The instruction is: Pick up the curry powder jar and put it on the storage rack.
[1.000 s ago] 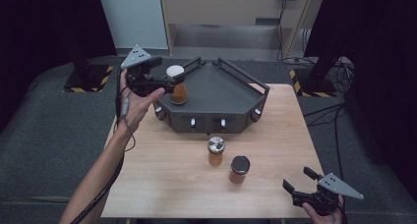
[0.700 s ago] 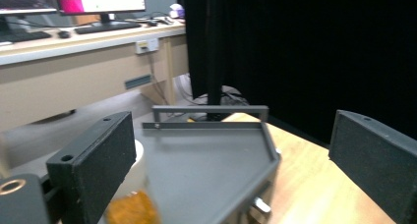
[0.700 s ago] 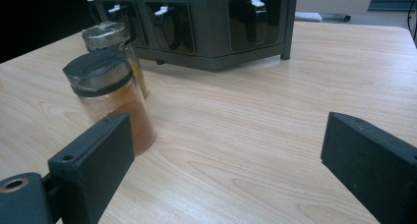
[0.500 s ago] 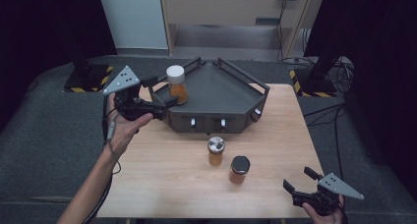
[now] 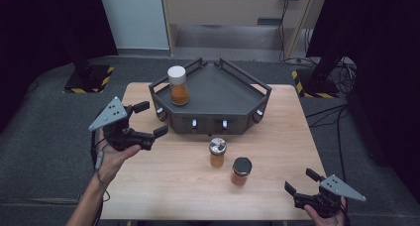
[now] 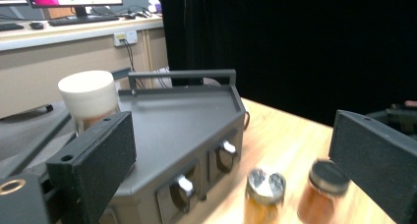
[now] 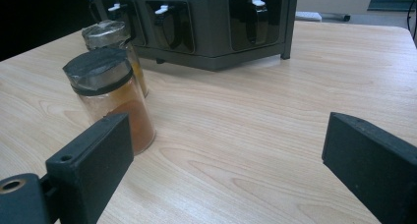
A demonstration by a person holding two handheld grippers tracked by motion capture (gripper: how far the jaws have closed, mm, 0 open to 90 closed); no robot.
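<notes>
One white-capped jar (image 5: 178, 85) stands upright at the left corner of the dark tray (image 5: 233, 87), so it looks placed. The left gripper (image 5: 145, 120) hangs near the tabletop's left edge, jaws spread and empty. The silver-lidded jar (image 5: 217, 152) and black-lidded jar (image 5: 241, 171) wait mid-table near the front edge, probably next; the right gripper (image 5: 298, 182), also spread, rests by the front right corner.
</notes>
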